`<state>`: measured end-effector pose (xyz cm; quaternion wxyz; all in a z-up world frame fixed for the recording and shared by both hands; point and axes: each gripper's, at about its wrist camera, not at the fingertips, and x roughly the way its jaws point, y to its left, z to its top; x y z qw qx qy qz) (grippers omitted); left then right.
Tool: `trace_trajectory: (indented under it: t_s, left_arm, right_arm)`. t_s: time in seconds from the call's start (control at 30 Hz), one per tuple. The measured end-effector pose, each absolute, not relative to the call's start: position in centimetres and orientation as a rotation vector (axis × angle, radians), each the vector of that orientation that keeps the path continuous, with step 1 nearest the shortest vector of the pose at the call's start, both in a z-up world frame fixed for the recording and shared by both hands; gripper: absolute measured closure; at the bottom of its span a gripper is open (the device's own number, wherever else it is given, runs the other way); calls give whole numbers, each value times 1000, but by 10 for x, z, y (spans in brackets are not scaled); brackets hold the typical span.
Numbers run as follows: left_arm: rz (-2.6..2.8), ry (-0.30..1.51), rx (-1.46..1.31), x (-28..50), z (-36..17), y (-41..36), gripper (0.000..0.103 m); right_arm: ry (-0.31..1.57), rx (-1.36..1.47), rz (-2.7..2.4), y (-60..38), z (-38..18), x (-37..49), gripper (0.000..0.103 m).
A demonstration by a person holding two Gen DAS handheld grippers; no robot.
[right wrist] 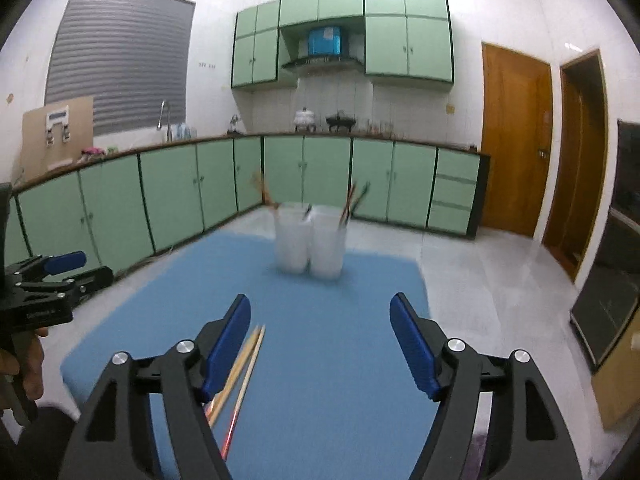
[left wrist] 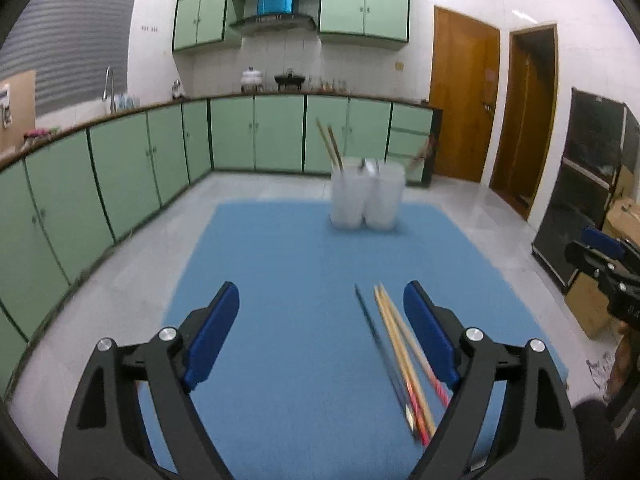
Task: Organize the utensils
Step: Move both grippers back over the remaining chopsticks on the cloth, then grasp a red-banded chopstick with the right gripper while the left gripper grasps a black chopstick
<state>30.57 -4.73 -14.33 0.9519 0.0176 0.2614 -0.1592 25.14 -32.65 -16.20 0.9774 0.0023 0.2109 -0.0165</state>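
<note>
Nearest to me are my own jaws: the left gripper (left wrist: 320, 308) points forward and somewhat down over the blue mat (left wrist: 280, 264), its blue pads spread wide with nothing pressed between them. Loose chopsticks (left wrist: 400, 356) lie on the mat inside that gap, close to the right-hand pad and not touching it as far as I can tell; they are blurred, one dark, the others pale wood with reddish ends. My right gripper (right wrist: 320, 320) is held in the same attitude, tilted a little downward, jaws likewise standing apart and empty, and from its camera those same chopsticks (right wrist: 244, 364) run beside its left-hand pad. Off at that view's left edge I see my left gripper from the side, with my hand (right wrist: 24, 360) wrapped round its handle. Farther along the bench, two white translucent cups (left wrist: 366, 196) stand touching side by side near the mat's far edge, each with a few chopsticks leaning out of it. Beyond the bench the room is a kitchen: a grey shutter at the left, green base cabinets (right wrist: 168, 192) curving round under a dark counter, matching wall cabinets with a range hood, a pale tiled floor, and wooden doors (right wrist: 516, 140) at the right.
</note>
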Motion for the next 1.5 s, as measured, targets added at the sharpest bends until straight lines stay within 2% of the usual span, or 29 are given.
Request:
trace_trajectory:
  t_s: [0.23,0.47,0.53,0.6,0.77,0.9,0.97,1.5]
  left_arm:
    - [-313,605,55,257,-208,-33,21]
    - [-298,631,29,253,-219,-22,21]
    - [-311,654,23,255,-226,-25,21]
    - [-317,681,18,259,-236,-28,22]
    - [-343,745,53,264,-258,-43,28]
    - [-363,763,95,266,-269,-57,32]
    - [-375,767,116,266,-273,-64,35]
    - [-363,749,132,271,-281,-93,36]
  right_arm:
    - [606,102,26,-285,-257,221,32]
    - [666,61,49,-258,-284,240,32]
    - [679,65,38,-263,-287,247,37]
    - [702,65,51,-265,-292,256,50]
    - [694,39,58,-267,-297,258,59]
    - [691,50,44,-278,-299,259,86]
    - [691,59,39,-284,-300,259,94]
    - [686,125,0,-312,-300,251,95]
